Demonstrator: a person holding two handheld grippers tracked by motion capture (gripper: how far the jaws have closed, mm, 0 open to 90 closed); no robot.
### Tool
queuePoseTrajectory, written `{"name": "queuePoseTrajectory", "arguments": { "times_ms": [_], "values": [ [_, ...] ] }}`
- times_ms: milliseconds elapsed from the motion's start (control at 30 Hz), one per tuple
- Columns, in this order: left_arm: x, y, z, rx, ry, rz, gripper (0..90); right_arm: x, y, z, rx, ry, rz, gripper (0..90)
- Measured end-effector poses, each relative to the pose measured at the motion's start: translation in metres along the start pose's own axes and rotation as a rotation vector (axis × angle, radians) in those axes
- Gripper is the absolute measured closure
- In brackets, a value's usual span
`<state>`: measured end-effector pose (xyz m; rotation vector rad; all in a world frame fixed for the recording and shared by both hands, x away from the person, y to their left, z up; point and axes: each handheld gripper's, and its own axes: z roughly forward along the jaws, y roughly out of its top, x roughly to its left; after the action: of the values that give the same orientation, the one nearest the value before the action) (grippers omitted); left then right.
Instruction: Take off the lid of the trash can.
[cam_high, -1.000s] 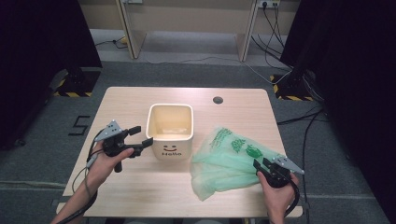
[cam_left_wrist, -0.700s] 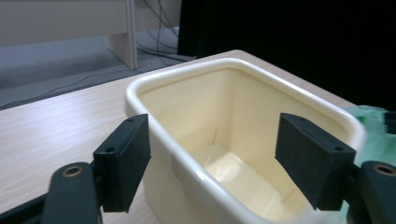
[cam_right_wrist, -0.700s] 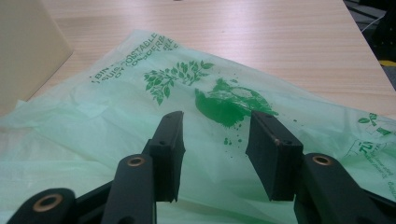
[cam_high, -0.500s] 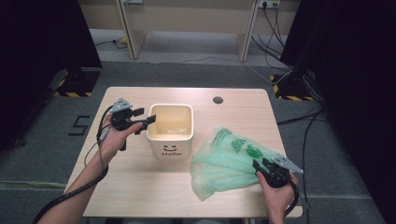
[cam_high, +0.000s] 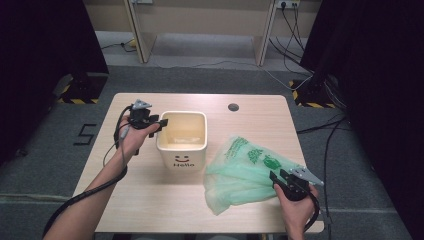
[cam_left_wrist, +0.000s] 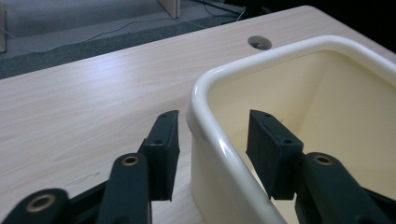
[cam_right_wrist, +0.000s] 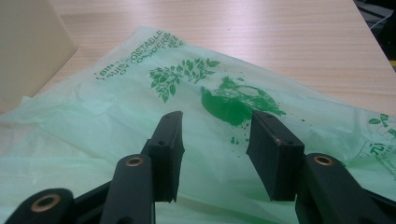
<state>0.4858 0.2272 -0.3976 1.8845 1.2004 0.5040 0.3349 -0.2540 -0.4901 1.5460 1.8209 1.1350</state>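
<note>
Right gripper (cam_high: 278, 179) sits nearest you at the table's (cam_high: 150, 210) near-right corner — jaws about half open, hovering over the green bag (cam_high: 240, 170), pads clear of the film, nothing gripped. Bag lies crumpled flat on the table, just right of the bin (cam_high: 182, 137), print side up. Your left gripper (cam_high: 159, 124) is farther out at the bin's left rim — jaws straddle the wall, one pad (cam_left_wrist: 166, 144) outside, one inside, and they've just been closing on it; gaps remain on both sides, so no clamp yet. Bin stands upright mid-table.
</note>
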Motion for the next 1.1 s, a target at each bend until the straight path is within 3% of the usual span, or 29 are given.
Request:
{"name": "queuePoseTrajectory", "arguments": {
  "times_ms": [433,600,867,1100],
  "values": [
    [-0.001,0.004,0.01,0.065,0.003,-0.034,60.0,0.0,0.0,0.001,0.004,0.005,0.003,54.8],
    [-0.003,0.005,0.012,0.077,0.024,-0.043,62.9,-0.001,0.0,0.002,0.005,0.007,0.004,54.6],
    [-0.006,0.007,0.013,0.087,0.057,-0.031,64.7,-0.001,-0.001,0.002,0.007,0.008,0.006,54.2],
    [-0.007,0.008,0.012,0.096,0.062,-0.03,65.2,-0.001,-0.001,0.003,0.01,0.009,0.008,54.1]
  ]
}}
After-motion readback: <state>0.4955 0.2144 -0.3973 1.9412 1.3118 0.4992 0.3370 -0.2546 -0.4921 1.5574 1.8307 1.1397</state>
